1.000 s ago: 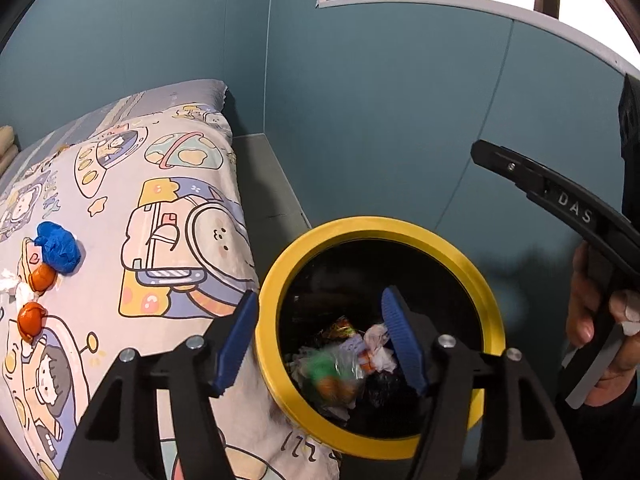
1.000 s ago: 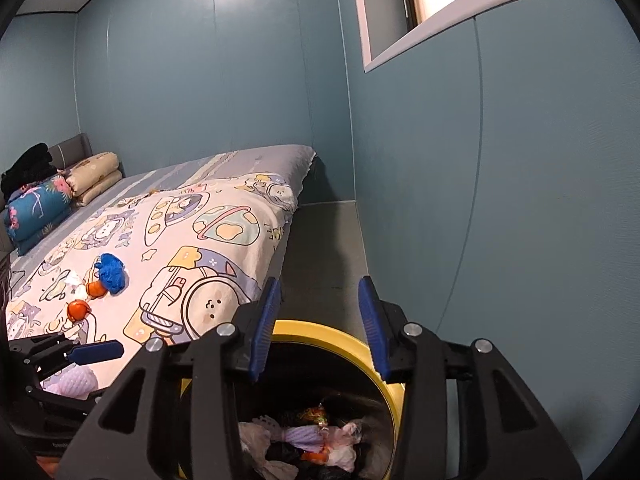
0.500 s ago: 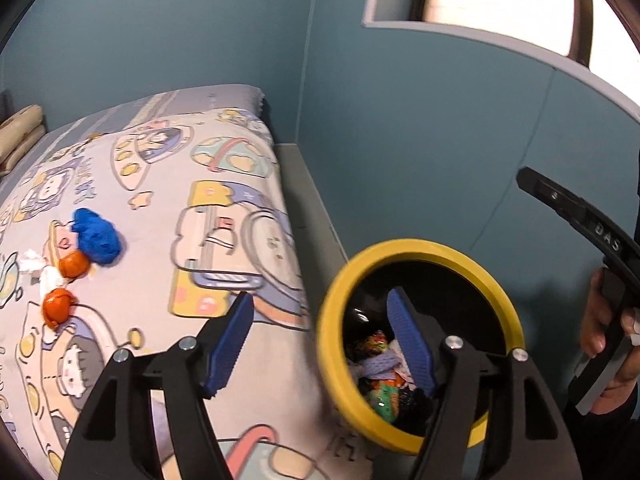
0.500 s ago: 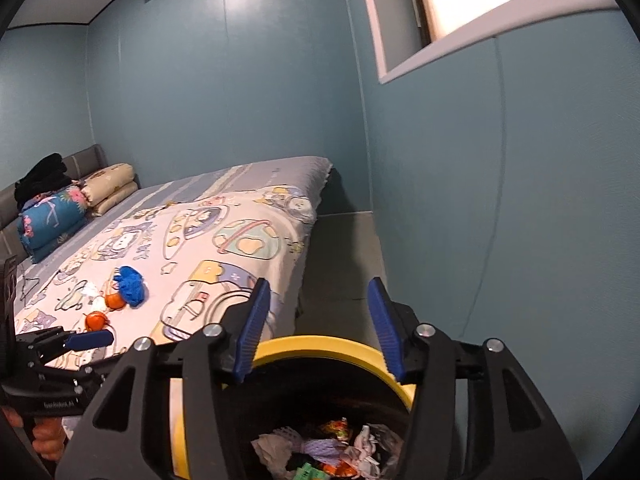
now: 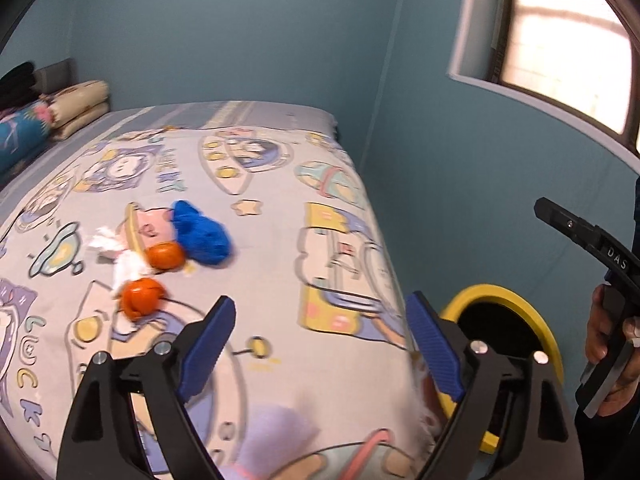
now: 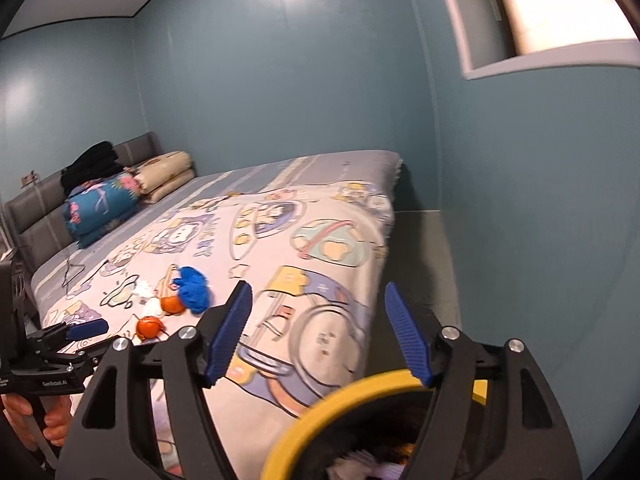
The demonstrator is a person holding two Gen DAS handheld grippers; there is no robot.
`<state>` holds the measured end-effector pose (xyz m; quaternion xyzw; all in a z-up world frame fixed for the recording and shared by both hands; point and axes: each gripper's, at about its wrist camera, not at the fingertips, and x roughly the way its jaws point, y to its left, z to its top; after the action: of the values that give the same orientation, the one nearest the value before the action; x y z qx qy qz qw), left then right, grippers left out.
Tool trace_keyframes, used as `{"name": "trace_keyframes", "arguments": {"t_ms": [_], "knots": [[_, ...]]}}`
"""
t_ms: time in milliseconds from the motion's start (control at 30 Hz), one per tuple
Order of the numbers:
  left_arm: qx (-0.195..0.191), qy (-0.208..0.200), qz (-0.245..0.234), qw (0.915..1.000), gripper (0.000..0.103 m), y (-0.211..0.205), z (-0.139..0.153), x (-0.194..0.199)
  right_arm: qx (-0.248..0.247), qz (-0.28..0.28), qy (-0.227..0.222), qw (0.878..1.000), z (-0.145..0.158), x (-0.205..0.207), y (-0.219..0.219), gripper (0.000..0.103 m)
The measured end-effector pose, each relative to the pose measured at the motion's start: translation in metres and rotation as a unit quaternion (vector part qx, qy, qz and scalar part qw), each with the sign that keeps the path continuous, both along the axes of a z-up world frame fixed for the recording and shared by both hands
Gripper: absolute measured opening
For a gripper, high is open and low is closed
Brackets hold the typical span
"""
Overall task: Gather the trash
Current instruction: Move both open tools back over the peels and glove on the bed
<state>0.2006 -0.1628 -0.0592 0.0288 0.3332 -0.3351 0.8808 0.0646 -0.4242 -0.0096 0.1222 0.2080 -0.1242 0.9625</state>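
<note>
On the cartoon-print bedspread [image 5: 280, 208] lies a cluster of trash: a crumpled blue wad [image 5: 202, 234], two orange pieces [image 5: 142, 298], and white tissue [image 5: 120, 258]. The cluster also shows in the right wrist view, with the blue wad [image 6: 194, 290] at its right. My left gripper [image 5: 320, 344] is open and empty, over the bed's near edge, short of the trash. My right gripper [image 6: 320, 336] is open and empty above the yellow-rimmed black bin [image 6: 348, 400], which holds trash. The bin [image 5: 516, 304] stands on the floor beside the bed.
Teal walls close in on the right and far side. A narrow floor strip [image 6: 420, 264] runs between bed and wall. Pillows and a folded blue blanket [image 6: 100, 204] sit at the headboard. A window [image 5: 568, 40] is high on the right wall.
My left gripper has swung left from over the bin to over the bed, facing the trash cluster. My right gripper has lifted and tilted up; the bin sits lower in its view.
</note>
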Motion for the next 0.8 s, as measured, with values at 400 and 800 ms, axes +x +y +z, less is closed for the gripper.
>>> {"name": "trace_keyframes", "arguments": {"t_ms": [400,800], "knots": [[-0.002,0.031,0.093,0.9952,0.085,0.087,-0.028,0.066,0.01,0.116,0.028,0.993,-0.021,0.126,0.065,0.066],[-0.012,0.079,0.117,0.9898,0.085,0.121,-0.071,0.119,-0.033,0.184,0.089,0.978,-0.055,0.23,0.124,0.066]]}}
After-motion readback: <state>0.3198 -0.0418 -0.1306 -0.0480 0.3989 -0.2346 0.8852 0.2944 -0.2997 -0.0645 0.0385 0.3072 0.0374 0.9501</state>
